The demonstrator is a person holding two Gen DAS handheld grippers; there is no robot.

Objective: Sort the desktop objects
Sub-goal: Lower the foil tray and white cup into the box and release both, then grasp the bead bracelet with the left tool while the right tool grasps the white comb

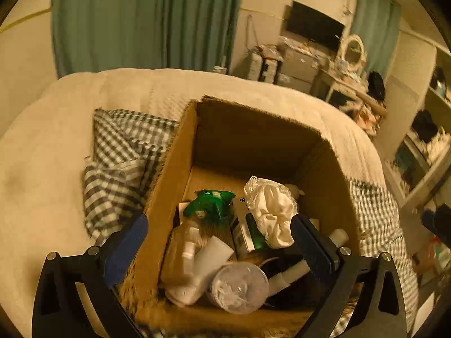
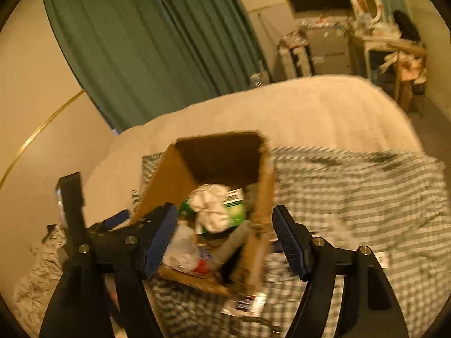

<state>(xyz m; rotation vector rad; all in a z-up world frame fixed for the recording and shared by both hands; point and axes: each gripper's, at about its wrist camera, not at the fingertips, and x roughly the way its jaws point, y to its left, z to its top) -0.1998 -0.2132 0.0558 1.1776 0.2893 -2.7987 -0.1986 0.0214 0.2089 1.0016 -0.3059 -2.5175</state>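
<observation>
Matt brown cardboard box [image 1: 180, 166] w/ rough torn rim; crumpled white cloth [image 1: 270, 211] inside (soft-looking); glossy green plastic packet [image 1: 208, 202]; checked woven fabric [image 1: 121, 152].

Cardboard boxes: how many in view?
1. The cardboard box sits open on the checked cloth on the bed, holding the sorted items, below both open grippers. Clutter in the room behind could hide others.

2 black claws [image 1: 218, 246] [image 2: 224, 242] with ribbed blue finger pads [image 1: 313, 249] and silver screws [image 2: 317, 241]
</observation>
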